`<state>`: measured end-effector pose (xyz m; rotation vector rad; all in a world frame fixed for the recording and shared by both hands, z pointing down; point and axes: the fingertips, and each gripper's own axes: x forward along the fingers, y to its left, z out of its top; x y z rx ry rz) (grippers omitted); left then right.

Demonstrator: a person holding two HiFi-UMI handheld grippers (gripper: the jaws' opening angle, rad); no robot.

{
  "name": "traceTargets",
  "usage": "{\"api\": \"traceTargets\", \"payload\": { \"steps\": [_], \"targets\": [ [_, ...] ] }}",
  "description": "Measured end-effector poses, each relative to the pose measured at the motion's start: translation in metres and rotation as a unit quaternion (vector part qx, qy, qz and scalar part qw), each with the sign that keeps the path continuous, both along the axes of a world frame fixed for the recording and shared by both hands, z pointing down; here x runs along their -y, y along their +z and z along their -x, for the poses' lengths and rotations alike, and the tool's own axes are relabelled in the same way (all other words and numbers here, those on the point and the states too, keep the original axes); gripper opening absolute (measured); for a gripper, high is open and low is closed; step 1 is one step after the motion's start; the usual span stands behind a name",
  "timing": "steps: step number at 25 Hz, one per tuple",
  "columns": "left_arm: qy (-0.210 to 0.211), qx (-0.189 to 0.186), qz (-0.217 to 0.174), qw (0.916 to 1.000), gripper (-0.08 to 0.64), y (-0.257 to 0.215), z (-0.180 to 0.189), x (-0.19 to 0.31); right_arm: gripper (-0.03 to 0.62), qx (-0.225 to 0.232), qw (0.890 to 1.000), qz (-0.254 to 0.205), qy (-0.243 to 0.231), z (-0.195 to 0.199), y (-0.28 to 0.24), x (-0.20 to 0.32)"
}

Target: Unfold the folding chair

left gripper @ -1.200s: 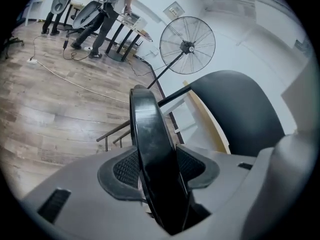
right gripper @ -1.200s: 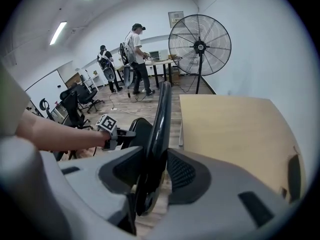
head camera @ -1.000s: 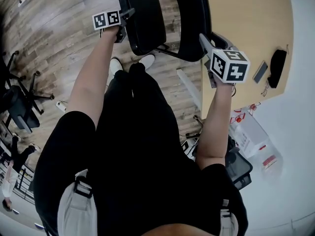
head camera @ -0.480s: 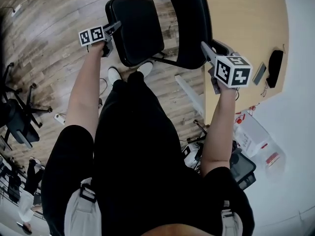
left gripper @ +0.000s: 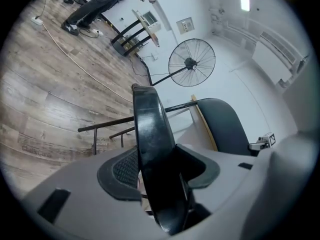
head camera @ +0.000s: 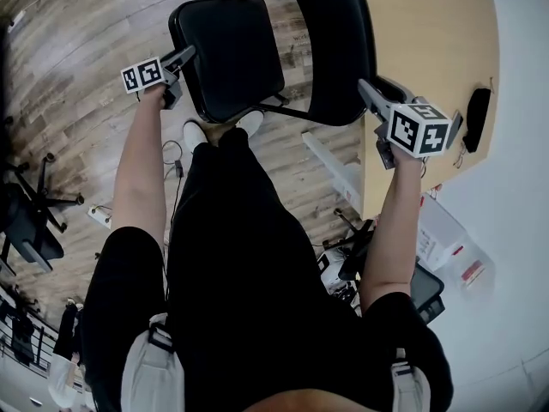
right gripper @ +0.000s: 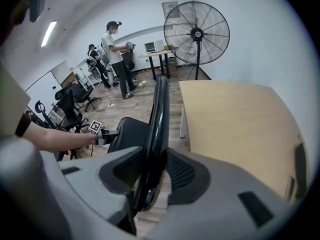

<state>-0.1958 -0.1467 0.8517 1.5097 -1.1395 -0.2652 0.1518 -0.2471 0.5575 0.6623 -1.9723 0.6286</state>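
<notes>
The left gripper (head camera: 187, 56) is clamped on the side edge of the seat (left gripper: 150, 134), whose dark rim fills the gap between its pads. The right gripper (head camera: 367, 90) is closed on the edge of the backrest (right gripper: 159, 119), pinching it from both sides. The folding chair (head camera: 249, 75) stands on the wooden floor (head camera: 86, 41) right in front of the person holding the tools, its seat well out from the backrest with the padded face up. The person's white shoes (head camera: 196, 131) are just at the seat's near edge. The backrest is close beside the long edge of a light wooden table (head camera: 429, 33), which carries a dark object (head camera: 480, 118) near its opposite edge. A big standing fan (right gripper: 196, 33) is past the table's far end. Office chairs (head camera: 34, 204) sit well off on the person's left, and another person (right gripper: 115, 59) stands across the room.
</notes>
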Motion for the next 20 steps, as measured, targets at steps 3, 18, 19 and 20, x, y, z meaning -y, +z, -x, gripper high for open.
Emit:
{"api": "traceTargets", "payload": {
  "steps": [3,18,19,20],
  "targets": [
    [0.007,-0.015,-0.007,0.9998,0.210,0.015,0.013,-0.008,0.143,0.002,1.000,0.003,0.004,0.005,0.010,-0.001],
    [0.002,-0.053,-0.029,0.9982,0.212,0.075,0.053,-0.045,0.141,0.023,1.000,0.011,0.016,0.019,0.038,-0.017],
    [0.001,-0.054,-0.028,0.9982,0.213,0.079,0.056,-0.048,0.140,0.024,1.000,0.012,0.016,0.021,0.038,-0.019],
    [0.000,-0.055,-0.027,0.9981,0.215,0.083,0.059,-0.051,0.140,0.025,0.999,0.013,0.015,0.024,0.039,-0.022]
  ]
}}
